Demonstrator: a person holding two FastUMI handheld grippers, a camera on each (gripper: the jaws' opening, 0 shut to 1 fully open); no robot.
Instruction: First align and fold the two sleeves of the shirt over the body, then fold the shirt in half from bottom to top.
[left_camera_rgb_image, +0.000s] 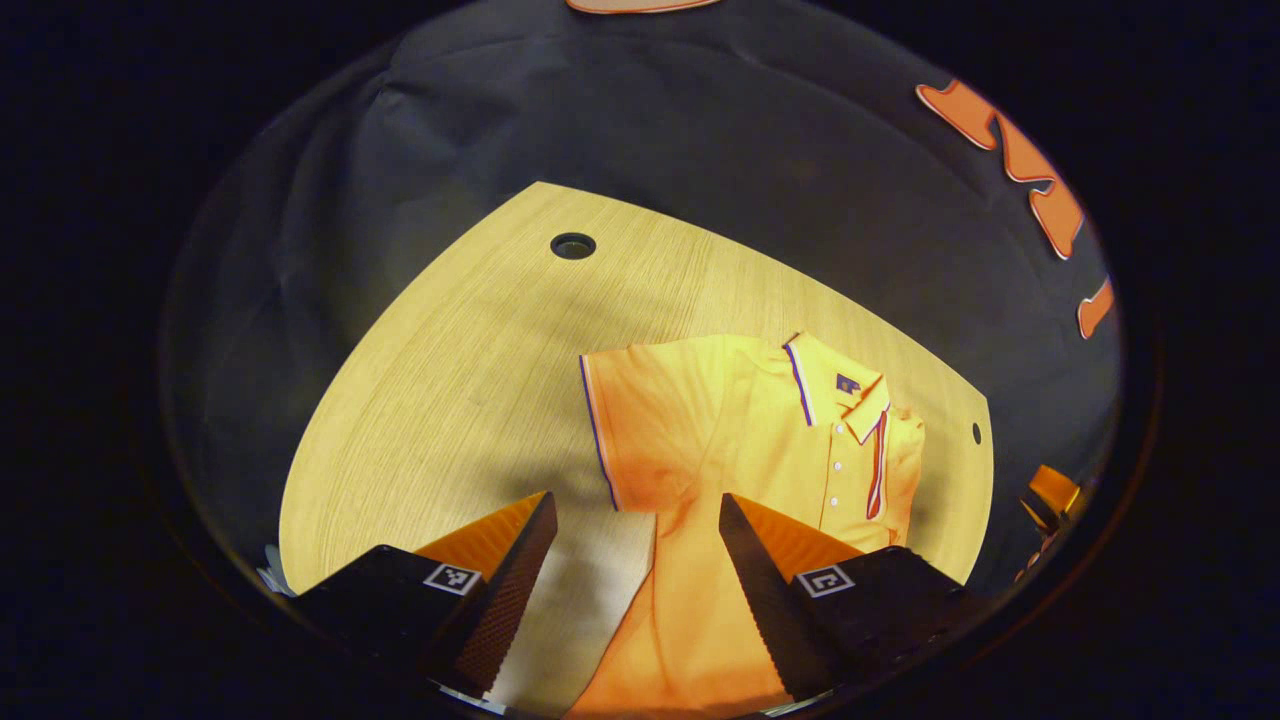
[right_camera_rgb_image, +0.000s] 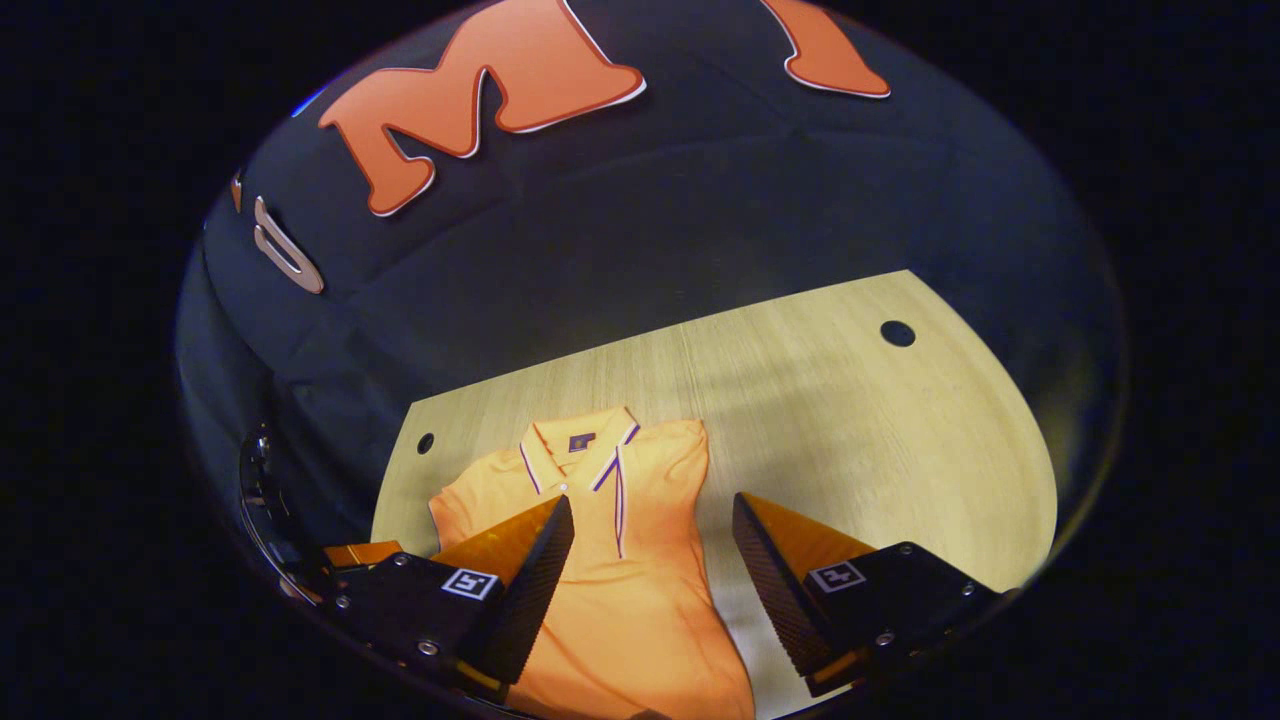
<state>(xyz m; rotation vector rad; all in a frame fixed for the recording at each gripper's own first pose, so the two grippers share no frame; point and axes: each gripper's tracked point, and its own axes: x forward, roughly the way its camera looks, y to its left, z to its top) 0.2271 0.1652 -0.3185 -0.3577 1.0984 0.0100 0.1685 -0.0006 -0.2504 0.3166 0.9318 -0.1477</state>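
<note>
An orange polo shirt lies flat and face up on the wooden table, collar at the far end. One short sleeve with a striped cuff spreads out to the left. My left gripper hovers open over the shirt's lower body, near that sleeve, holding nothing. In the right gripper view the shirt runs toward me with its collar far. My right gripper stands open above its body, with nothing between the fingers. The shirt's right edge looks straight.
The table has a round cable hole at the far left and a small hole beyond the shirt. Bare wood stretches to the right of the shirt. An orange and black piece of gear shows at the table's right edge.
</note>
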